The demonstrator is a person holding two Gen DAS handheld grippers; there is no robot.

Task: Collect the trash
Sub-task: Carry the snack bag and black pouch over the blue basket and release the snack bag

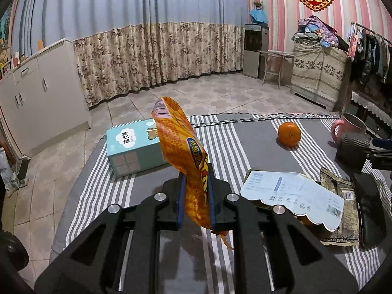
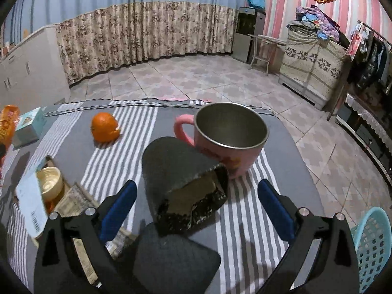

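My left gripper (image 1: 197, 186) is shut on an orange snack wrapper (image 1: 181, 144), held up above the striped tablecloth (image 1: 227, 142). To its right lie a peeled cup lid (image 1: 291, 196) and a brown wrapper (image 1: 343, 196). My right gripper (image 2: 197, 204) is open, its blue pads either side of a torn black wrapper (image 2: 181, 183) that lies on the table in front of a pink mug (image 2: 230, 137). The right gripper (image 1: 377, 156) also shows at the right edge of the left wrist view. The orange wrapper (image 2: 7, 125) shows at the left edge of the right wrist view.
An orange (image 1: 289, 133) and a teal tissue box (image 1: 132, 147) sit on the table. An open cream cup (image 2: 50, 183) with its lid peeled back lies at the left. A blue plastic basket (image 2: 372, 247) stands beside the table at the lower right. A dark flat object (image 2: 171, 262) lies below the right gripper.
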